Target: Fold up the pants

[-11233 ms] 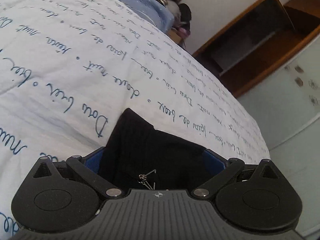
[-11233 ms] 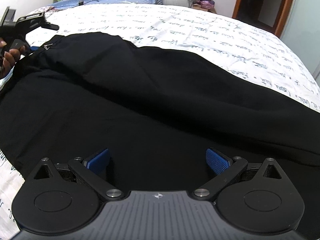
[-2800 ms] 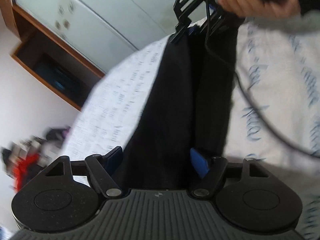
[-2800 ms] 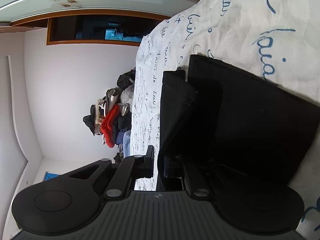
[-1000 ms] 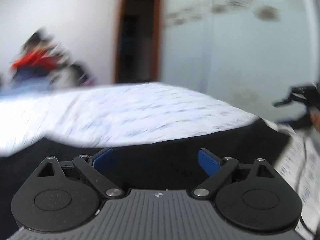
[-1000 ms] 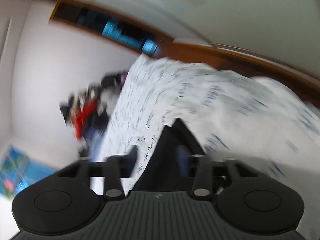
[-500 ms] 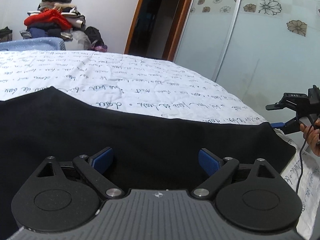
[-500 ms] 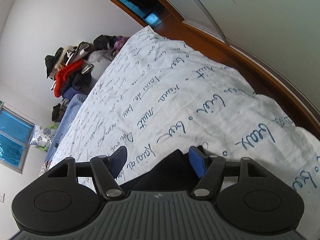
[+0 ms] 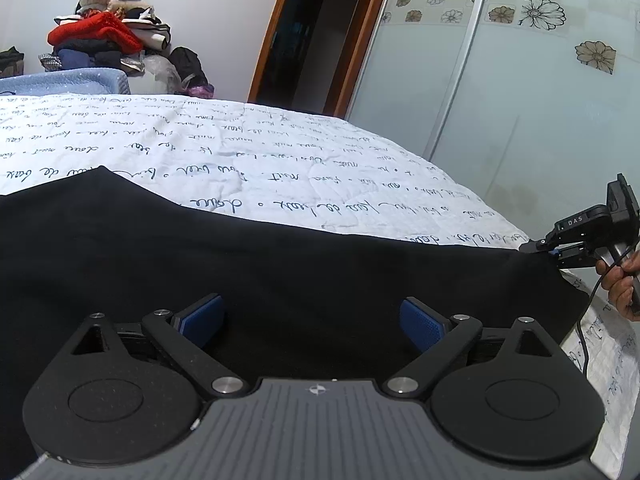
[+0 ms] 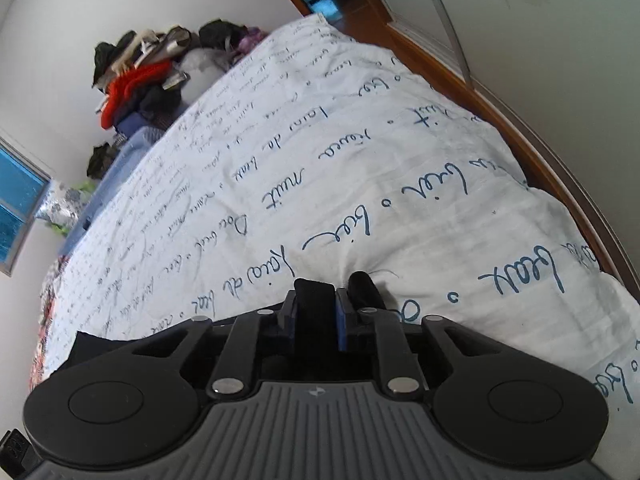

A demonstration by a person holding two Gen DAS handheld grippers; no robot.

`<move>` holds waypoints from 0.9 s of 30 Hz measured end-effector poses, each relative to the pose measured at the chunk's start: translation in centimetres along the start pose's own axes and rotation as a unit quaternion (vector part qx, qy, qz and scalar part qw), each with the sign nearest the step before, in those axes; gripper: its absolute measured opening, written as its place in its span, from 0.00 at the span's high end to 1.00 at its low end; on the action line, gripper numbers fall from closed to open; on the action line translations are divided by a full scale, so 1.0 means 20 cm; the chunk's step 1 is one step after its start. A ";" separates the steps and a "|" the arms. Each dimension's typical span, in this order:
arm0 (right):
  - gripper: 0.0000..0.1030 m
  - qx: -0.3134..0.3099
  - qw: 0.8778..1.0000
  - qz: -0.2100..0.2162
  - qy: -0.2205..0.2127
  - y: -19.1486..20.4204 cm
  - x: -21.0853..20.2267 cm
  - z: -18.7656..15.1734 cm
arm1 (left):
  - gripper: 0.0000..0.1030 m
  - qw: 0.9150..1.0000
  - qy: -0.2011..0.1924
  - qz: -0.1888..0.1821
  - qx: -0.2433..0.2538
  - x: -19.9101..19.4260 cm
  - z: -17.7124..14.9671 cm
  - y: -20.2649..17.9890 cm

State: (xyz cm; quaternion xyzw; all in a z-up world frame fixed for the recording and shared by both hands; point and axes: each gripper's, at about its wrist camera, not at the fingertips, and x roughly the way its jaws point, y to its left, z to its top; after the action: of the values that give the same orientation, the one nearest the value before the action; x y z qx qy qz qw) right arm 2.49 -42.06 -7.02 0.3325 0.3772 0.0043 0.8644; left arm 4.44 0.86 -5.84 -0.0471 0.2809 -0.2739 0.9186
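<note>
Two views. Left wrist: left gripper point(image 9: 312, 318) spread wide, blue pads point(image 9: 422, 324) apart over the black pants point(image 9: 280, 264), nothing between them. Pants lie flat across the white script-print bedspread point(image 9: 248, 152); right gripper point(image 9: 560, 245) sits at their far corner by the mirrored wardrobe point(image 9: 520, 92). Right wrist: right gripper point(image 10: 314, 320) pressed together, pinching a fold of pants point(image 10: 314, 300) at the bed edge; clothes pile point(image 10: 140, 80) beyond.

Place: home bedroom | we saw a bed's script-printed quilt point(image 9: 280, 152) ahead of the fingers | heaped clothes point(image 9: 104, 36) far beyond them | flowered sliding wardrobe doors point(image 9: 520, 80) to their right
</note>
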 end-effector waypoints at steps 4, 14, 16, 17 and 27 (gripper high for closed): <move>0.91 -0.005 0.999 0.017 -0.038 0.02 -0.10 -0.03 | 0.06 1.000 0.000 0.000 -0.002 0.00 0.00 0.00; 0.91 0.064 0.990 0.068 -0.105 -0.15 -0.11 -0.08 | 0.06 1.000 -0.001 -0.003 -0.004 0.00 0.00 0.00; 0.91 0.057 0.988 0.068 -0.123 -0.12 -0.12 -0.05 | 0.06 1.000 -0.001 -0.003 -0.005 0.00 0.00 0.00; 0.91 0.059 0.990 0.051 -0.115 -0.13 -0.10 -0.04 | 0.06 1.000 -0.001 -0.003 -0.006 0.00 0.00 0.01; 0.84 0.160 0.976 0.036 -0.145 -0.23 -0.37 -0.12 | 0.05 1.000 -0.003 -0.008 -0.013 -0.01 0.00 0.02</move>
State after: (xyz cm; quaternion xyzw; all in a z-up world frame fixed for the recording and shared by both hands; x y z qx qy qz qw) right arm -5.50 -46.13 -6.12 0.4772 0.2316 -0.0732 0.8446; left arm 4.57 1.29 -5.85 -0.0622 0.2811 -0.2775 0.9166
